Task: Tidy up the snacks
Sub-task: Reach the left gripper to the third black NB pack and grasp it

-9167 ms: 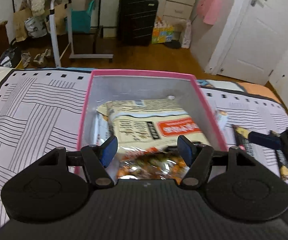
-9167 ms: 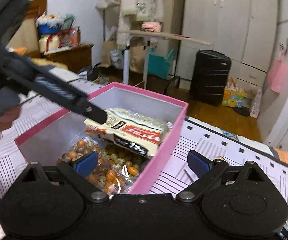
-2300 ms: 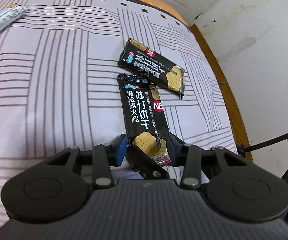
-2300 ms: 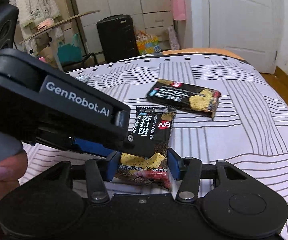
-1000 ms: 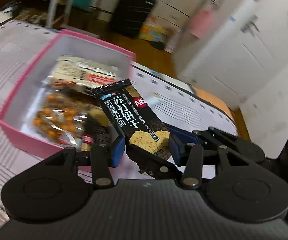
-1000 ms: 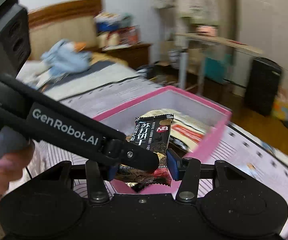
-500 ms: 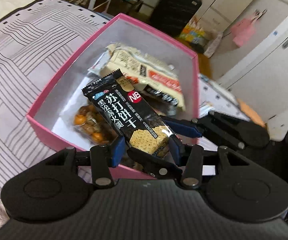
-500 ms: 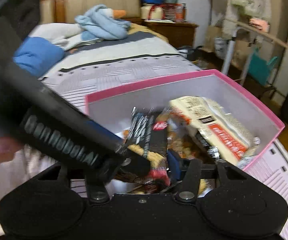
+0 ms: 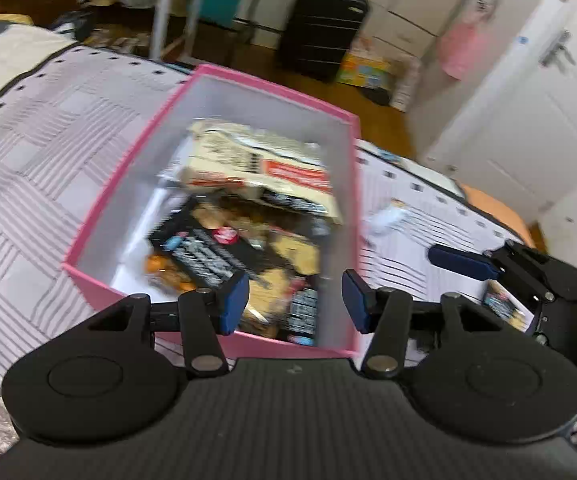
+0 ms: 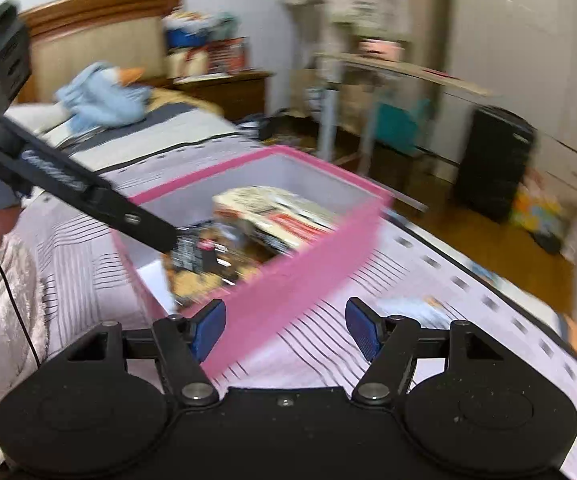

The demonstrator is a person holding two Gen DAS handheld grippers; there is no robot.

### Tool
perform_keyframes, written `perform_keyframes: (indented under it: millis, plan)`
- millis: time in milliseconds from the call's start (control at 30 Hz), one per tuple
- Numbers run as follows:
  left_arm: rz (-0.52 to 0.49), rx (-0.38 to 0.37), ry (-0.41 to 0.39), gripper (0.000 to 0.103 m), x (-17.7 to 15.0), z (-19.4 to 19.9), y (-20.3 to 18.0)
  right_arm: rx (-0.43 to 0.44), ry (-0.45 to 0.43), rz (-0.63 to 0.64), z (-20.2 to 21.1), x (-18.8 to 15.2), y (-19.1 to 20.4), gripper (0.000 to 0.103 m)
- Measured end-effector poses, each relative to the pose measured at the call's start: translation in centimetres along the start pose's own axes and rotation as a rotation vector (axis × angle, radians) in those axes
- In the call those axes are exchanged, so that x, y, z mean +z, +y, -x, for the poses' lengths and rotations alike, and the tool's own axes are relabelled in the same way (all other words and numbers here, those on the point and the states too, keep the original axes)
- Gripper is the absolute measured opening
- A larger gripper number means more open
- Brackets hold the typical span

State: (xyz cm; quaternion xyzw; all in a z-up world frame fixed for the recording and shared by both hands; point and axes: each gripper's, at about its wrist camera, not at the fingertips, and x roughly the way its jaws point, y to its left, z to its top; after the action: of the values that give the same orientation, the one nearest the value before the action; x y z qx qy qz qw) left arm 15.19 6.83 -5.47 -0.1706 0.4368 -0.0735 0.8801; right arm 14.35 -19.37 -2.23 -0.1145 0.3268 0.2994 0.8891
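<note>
From the left wrist, our left gripper [image 9: 294, 302], jaws just eased apart and empty, hangs over the pink box [image 9: 212, 338]; the cracker packet [image 9: 204, 256], held half a second ago, now lies inside. From the right wrist, our right gripper [image 10: 286, 330] has just spread too, empty, off the box's near right wall.

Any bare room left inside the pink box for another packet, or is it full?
Inside the pink box, bare floor shows along its left wall, beside the black cracker packet, and at the far end behind the cream snack bag. The middle and the near right corner are crowded with packets. The striped bedspread left of the box is bare.
</note>
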Motion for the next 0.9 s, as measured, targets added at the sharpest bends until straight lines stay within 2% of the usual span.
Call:
perform_keyframes:
  millis: [100,233,333,433,533,600,667,767,900]
  plan:
    - [-0.075,-0.043,0.023,0.05,0.0,0.6,-1.9,-0.064,0.015,-0.059,3.1,-1.3,-2.3,0.073]
    - [-0.187,-0.027,0.019,0.05,-0.6,0.7,-5.3,-0.145,0.021,-0.116,6.1,-3.0,-5.0,0.076]
    - [-0.246,-0.046,0.023,0.05,-1.3,0.4,-7.9,-0.178,0.021,-0.195,7.3,-4.4,-7.0,0.079]
    - [-0.286,-0.096,0.045,0.05,-2.0,-0.4,-10.4,-0.198,0.002,-0.297,7.6,-6.4,-8.8,0.082]
    - [-0.332,-0.153,0.057,0.051,-2.9,-1.8,-12.8,-0.214,-0.042,-0.468,7.3,-9.4,-10.8,0.085]
    - [-0.355,-0.172,0.049,0.06,-3.5,-3.1,-14.3,-0.276,-0.052,-0.551,6.5,-11.3,-11.6,0.085]
    - [-0.358,-0.205,0.037,0.061,-4.3,-5.0,-15.4,-0.324,-0.059,-0.588,5.3,-12.9,-12.1,0.085]
    - [-0.373,-0.264,0.07,0.061,-5.2,-8.1,-16.9,-0.411,-0.032,-0.603,3.4,-14.7,-12.8,0.085]
    - [-0.412,-0.282,0.088,0.061,-5.7,-11.6,-19.0,-0.509,0.001,-0.605,1.9,-17.1,-14.1,0.085]
